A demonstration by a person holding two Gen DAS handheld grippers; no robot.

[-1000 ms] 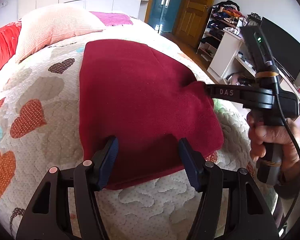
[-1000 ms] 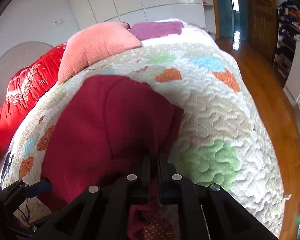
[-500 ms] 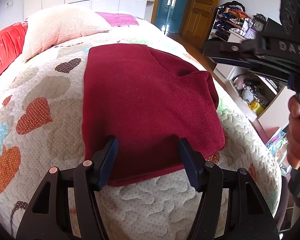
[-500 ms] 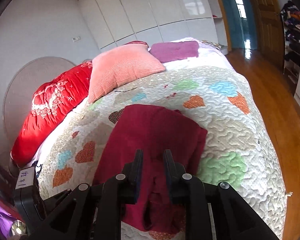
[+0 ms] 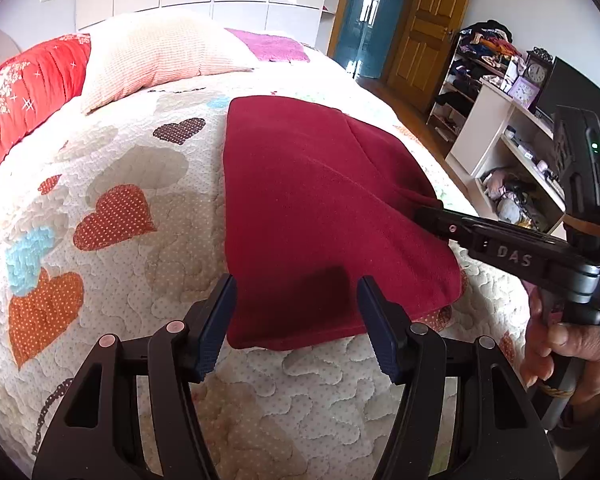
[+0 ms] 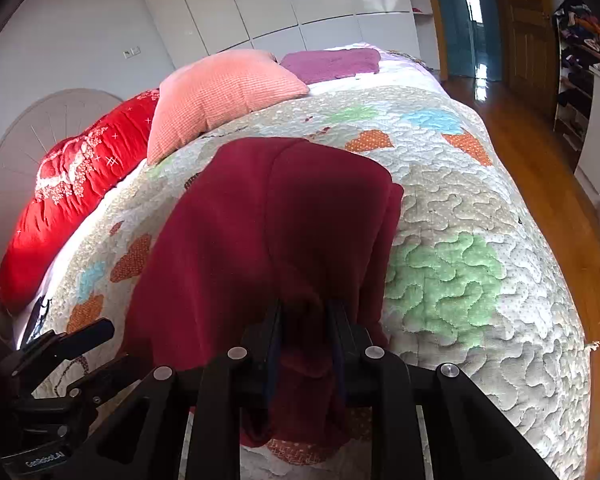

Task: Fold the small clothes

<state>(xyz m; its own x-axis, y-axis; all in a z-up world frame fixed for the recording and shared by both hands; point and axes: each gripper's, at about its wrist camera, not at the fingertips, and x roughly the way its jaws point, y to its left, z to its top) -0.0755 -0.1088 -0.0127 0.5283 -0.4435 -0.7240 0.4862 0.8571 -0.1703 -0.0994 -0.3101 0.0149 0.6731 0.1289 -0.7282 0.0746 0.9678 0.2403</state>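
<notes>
Left wrist view: a dark red garment [image 5: 320, 216], already folded into a rough rectangle, lay on a heart-patterned quilt [image 5: 112, 208] from the centre toward 1 o'clock. The left gripper [image 5: 296, 312] hovered at 6 o'clock with its fingers spread wide and empty, straddling the garment's near hem, probably ready to pin or lift that edge. At 3 o'clock the right gripper [image 5: 428, 210] reached in and met the cloth's right edge.

Right wrist view: the right gripper [image 6: 304, 316] at 6 o'clock had its fingers drawn narrow with a bunch of the red garment [image 6: 260, 224] between them, seemingly to carry that side over. A pink pillow [image 6: 224, 96] sat at 11 o'clock
</notes>
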